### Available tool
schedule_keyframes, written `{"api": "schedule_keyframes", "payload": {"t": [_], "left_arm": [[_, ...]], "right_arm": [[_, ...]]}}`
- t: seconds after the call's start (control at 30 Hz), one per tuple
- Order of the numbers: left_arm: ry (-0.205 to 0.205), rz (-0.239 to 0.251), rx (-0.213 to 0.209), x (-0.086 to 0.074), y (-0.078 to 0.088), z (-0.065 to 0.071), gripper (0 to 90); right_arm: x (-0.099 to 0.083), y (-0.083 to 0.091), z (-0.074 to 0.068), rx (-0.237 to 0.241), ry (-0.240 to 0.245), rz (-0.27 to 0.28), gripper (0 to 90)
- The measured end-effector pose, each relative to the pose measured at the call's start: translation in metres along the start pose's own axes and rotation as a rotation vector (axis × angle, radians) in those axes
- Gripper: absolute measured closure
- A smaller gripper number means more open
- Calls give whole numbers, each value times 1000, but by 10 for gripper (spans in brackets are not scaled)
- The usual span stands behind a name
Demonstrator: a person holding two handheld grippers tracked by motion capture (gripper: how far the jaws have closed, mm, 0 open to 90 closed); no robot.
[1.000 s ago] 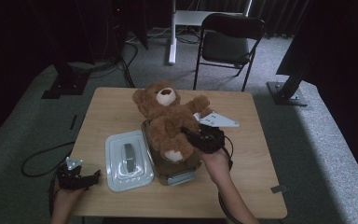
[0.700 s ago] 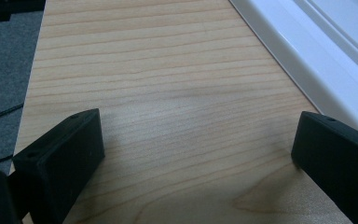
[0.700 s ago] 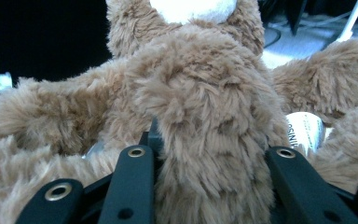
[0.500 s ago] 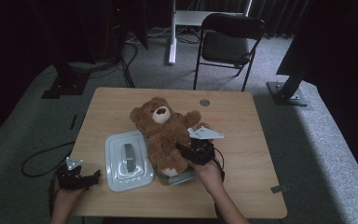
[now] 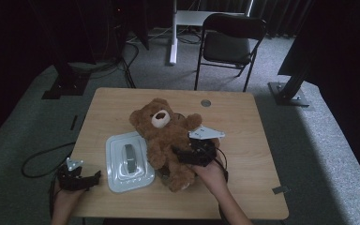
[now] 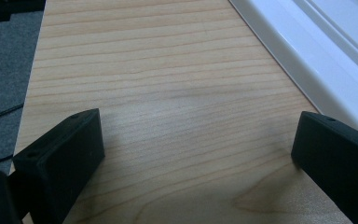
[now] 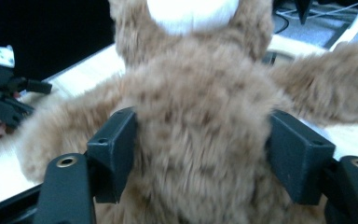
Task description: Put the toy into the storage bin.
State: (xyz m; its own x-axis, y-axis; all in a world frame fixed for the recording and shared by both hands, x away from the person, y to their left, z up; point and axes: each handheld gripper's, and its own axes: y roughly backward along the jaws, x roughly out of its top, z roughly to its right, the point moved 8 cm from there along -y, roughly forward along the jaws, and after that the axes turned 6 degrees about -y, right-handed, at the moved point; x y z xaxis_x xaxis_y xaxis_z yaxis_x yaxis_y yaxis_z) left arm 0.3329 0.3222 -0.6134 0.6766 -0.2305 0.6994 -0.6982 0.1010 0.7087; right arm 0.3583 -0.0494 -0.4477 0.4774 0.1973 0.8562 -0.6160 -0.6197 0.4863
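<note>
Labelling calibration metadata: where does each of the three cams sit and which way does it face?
High view: above the person's side, looking forward and down at the table; both hands enter from the bottom.
Left gripper view: rides the left tool, low over the wood, white lid at its right edge; own jaws wide apart.
Right gripper view: rides the right tool, jaws around the teddy bear.
Shared: bear, lid, table.

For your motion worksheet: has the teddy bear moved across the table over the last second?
Yes. The bear has slid toward the person and leftward, judged against the lid; it now partly overlaps the lid's right edge.
</note>
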Motion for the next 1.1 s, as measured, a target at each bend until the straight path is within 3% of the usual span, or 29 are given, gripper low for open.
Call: {"api": "schedule_keyframes", "payload": {"t": [0.1,0.27,0.3,0.4,0.43,0.6,0.73,0.8,0.97,1.1], "left_arm": [[3,3,0,0,0,0,30],[1,1,0,0,0,0,30],[0,0,0,0,0,0,30],[1,1,0,0,0,0,30],[1,2,0,0,0,0,30],[0,1,-2,0,0,0,30],[-2,1,-3,0,0,0,30],[-3,1,-3,0,0,0,30],[-3,0,-3,0,0,0,30],[-3,0,-3,0,0,0,30]], "right_arm": [[10,2,0,15,-15,5,268],[46,9,3,4,-27,68,260],[46,9,3,4,-27,68,260],[69,3,2,45,-51,73,264],[69,3,2,45,-51,73,264],[91,-20,-3,85,-55,47,215],[99,-33,-3,87,-67,27,164],[103,-43,-4,65,-64,18,136],[107,-67,-11,72,-42,-35,145],[102,-82,-16,44,0,-88,187]]}}
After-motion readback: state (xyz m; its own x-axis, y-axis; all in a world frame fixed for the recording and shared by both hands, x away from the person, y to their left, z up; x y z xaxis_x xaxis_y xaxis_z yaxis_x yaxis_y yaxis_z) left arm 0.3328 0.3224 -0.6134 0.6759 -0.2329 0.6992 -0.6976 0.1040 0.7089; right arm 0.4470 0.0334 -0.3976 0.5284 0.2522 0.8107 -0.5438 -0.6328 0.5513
